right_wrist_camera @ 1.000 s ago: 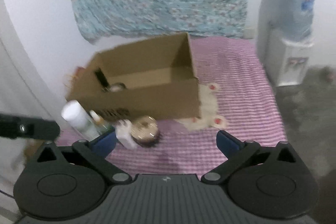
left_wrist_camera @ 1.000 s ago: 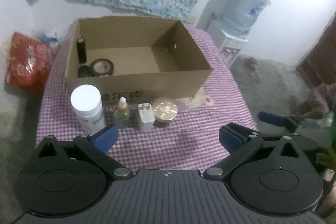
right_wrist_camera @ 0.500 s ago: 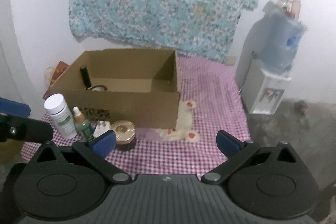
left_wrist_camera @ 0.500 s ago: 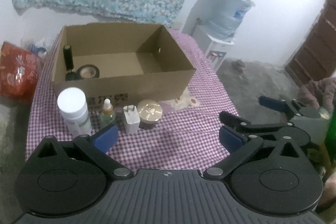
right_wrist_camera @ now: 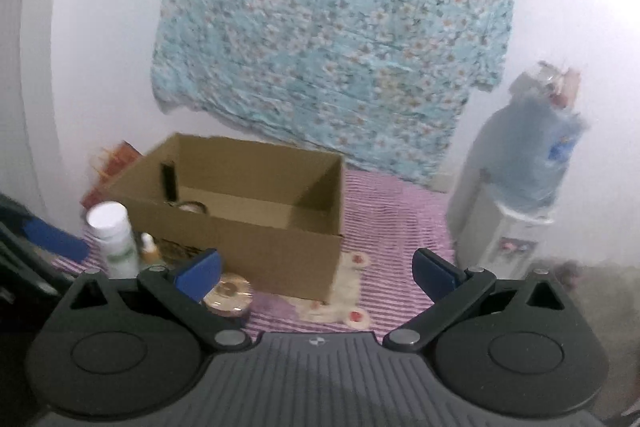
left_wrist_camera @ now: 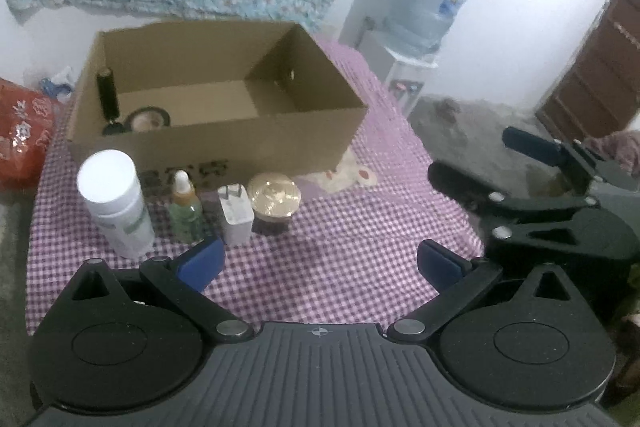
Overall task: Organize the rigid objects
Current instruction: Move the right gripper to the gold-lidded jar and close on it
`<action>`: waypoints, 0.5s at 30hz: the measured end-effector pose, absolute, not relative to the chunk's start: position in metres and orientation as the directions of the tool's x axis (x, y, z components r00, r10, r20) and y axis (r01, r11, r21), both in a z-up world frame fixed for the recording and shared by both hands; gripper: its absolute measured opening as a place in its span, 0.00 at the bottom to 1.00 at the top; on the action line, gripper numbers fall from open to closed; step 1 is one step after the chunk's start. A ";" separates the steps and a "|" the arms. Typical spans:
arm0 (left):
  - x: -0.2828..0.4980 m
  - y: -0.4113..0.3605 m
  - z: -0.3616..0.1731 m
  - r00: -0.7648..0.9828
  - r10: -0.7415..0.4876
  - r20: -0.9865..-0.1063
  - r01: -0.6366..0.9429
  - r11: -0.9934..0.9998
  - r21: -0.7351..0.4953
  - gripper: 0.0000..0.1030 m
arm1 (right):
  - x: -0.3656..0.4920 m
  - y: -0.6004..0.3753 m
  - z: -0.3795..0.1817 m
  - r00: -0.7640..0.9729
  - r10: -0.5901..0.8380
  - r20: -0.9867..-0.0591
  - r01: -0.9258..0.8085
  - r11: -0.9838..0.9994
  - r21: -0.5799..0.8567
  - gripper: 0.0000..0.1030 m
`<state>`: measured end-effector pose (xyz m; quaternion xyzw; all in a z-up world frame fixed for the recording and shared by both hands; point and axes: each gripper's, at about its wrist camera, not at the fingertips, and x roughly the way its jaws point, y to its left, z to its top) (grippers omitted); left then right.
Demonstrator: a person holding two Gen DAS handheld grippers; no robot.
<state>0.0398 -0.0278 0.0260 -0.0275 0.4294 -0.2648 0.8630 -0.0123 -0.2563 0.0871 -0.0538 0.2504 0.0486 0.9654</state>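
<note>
The left gripper (left_wrist_camera: 318, 261), jaws wide and empty, hangs nearest the four items lined up at its eleven o'clock before the box (left_wrist_camera: 224, 143) on the table (left_wrist_camera: 340, 267), the upright charger (left_wrist_camera: 236, 213) closest; the right gripper (right_wrist_camera: 316, 269) is likewise spread and empty.

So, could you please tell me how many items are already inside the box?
2 visible in the box, both at its left end: a black cylinder and a tape roll. Others may be hidden.

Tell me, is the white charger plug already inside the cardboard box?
No, the white charger plug stands on the checkered cloth outside the cardboard box, between the dropper bottle and the gold-lidded jar.
</note>
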 end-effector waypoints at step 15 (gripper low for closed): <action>0.069 -0.049 -0.013 0.491 -0.425 -0.760 0.441 0.874 -0.204 0.97 | 0.036 -0.306 0.038 0.766 0.200 -0.611 -0.068 0.970 0.233 0.98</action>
